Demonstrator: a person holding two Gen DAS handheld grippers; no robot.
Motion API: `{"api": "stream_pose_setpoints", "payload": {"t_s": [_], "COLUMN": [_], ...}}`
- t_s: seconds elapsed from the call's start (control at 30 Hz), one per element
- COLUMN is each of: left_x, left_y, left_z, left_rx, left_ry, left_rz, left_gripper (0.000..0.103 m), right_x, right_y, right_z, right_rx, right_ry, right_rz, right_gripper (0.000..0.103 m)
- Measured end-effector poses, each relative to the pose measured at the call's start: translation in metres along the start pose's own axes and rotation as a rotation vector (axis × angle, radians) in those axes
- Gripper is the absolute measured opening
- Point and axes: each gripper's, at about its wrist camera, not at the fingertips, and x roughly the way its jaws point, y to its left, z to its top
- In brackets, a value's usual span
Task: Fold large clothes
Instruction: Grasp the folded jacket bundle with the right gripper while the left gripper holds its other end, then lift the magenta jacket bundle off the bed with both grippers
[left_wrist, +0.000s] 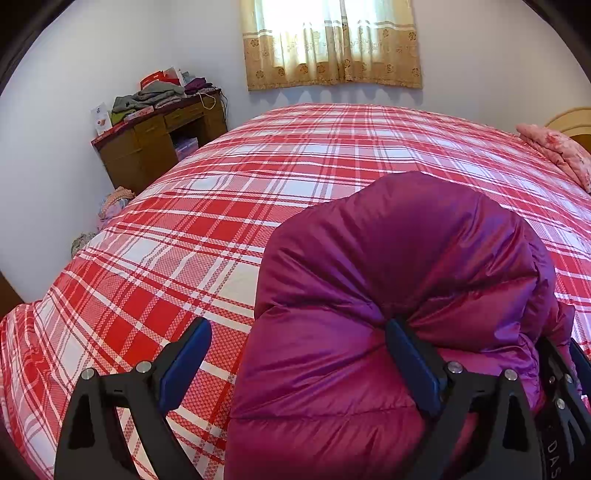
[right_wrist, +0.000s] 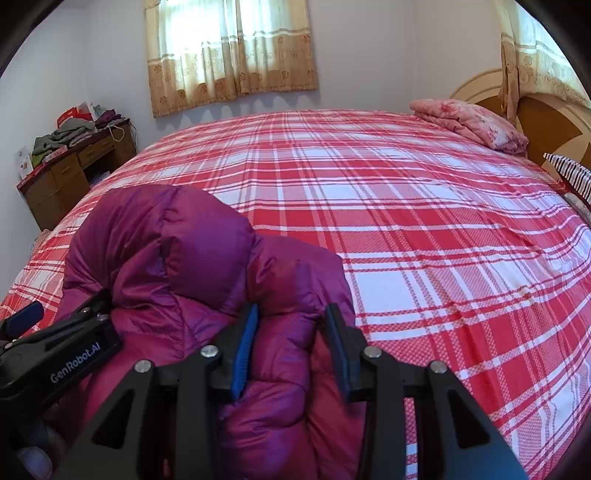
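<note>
Magenta quilted down jacket (left_wrist: 388, 280) fills the near part of both wrist views, bunched into a puffy mound on the red-and-white plaid bedspread (left_wrist: 229, 206) close to the bed's near edge.

On the left gripper (left_wrist: 295, 365) the jaws stand wide apart. Its right-hand blue pad presses into a deep crease of the jacket, with padding bulging round it, while the left-hand pad hangs over bare plaid beside the jacket's edge. A broad lobe of the jacket lies between the two fingers, yet they are not closed on it.

Seen from its own camera, the right gripper (right_wrist: 291, 350) has its jaws much narrower, with a thick fold of the jacket (right_wrist: 192, 266) wedged between the two blue pads, both of which touch the fabric; it grips that fold. The left gripper's black body, lettered "GenRobot.AI", lies against the jacket at the left edge of this view.

Beyond the jacket the bedspread (right_wrist: 406, 206) runs flat to the far edge. A folded pink floral quilt (right_wrist: 469, 122) sits at the far right corner against the wooden headboard (right_wrist: 543, 122), and a striped pillow (right_wrist: 572, 177) lies just beside it. Past the far left corner stands a wooden desk (left_wrist: 159, 140) piled with clothes (left_wrist: 155, 94). Beige curtains (left_wrist: 332, 44) hang on the wall behind the bed.
</note>
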Motion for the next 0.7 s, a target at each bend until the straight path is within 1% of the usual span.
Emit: {"api": "stream_pose_setpoints", "payload": {"t_s": [0.7], "left_x": [0.010], "left_y": [-0.005], "left_z": [-0.002], "left_rx": [0.020], "left_ry": [0.020], "left_rz": [0.033], "left_gripper": [0.099], "right_x": [0.014], "right_y": [-0.001], "right_z": [-0.003], "right_rx": [0.013], "right_ry": [0.067], "right_rz": [0.029], "right_gripper": [0.043]}}
